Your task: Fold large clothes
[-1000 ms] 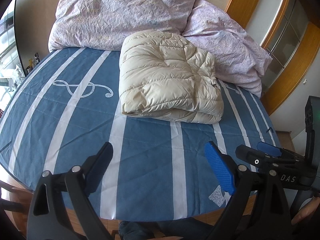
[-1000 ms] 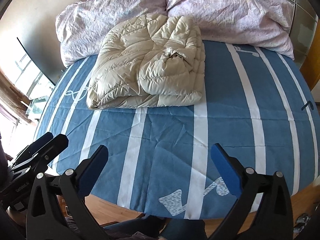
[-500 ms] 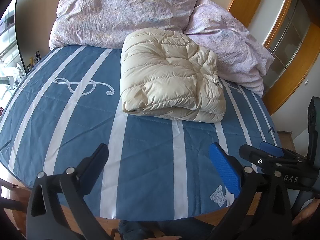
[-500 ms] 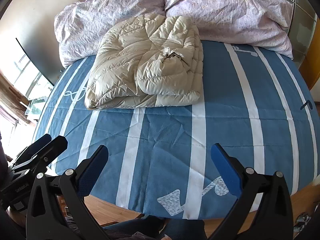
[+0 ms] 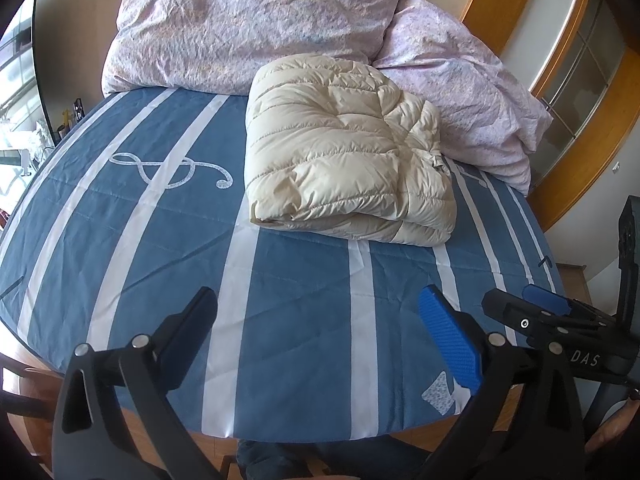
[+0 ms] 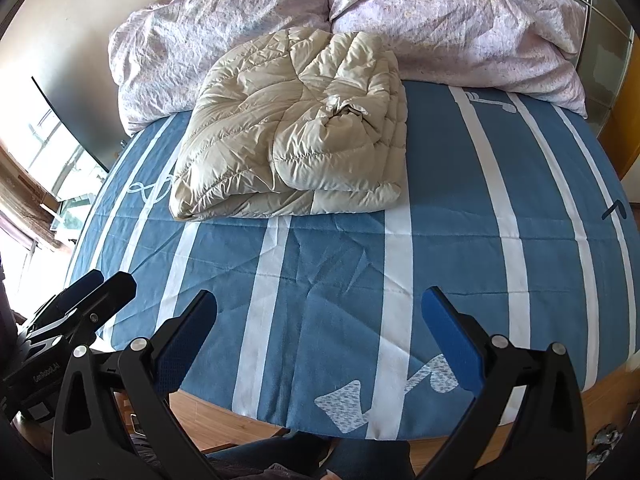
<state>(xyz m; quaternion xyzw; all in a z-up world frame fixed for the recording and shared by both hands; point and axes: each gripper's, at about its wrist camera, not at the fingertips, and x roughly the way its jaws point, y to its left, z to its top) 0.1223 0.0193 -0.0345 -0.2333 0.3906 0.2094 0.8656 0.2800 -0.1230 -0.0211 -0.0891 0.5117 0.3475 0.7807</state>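
Note:
A cream quilted puffer jacket (image 5: 344,160) (image 6: 296,136) lies folded into a thick bundle on the blue, white-striped bed sheet (image 5: 160,232) (image 6: 448,184), toward the head of the bed. My left gripper (image 5: 320,320) hovers over the foot end of the bed, jaws wide open and empty, well short of the jacket. My right gripper (image 6: 318,308) hangs beside it, also open with nothing between its blue pads. Each gripper shows at the edge of the other's view: the right gripper (image 5: 516,300) and the left gripper (image 6: 96,288).
Crumpled lilac floral bedding (image 5: 248,24) (image 6: 460,20) is piled at the head of the bed, behind and touching the jacket. Wooden-framed glass doors (image 5: 576,80) stand to the right, a window (image 6: 48,168) to the left. A person's jeans-clad legs (image 5: 320,460) are at the bed's foot.
The left gripper's jaws have spread slightly wider. The jacket and the right gripper have not moved.

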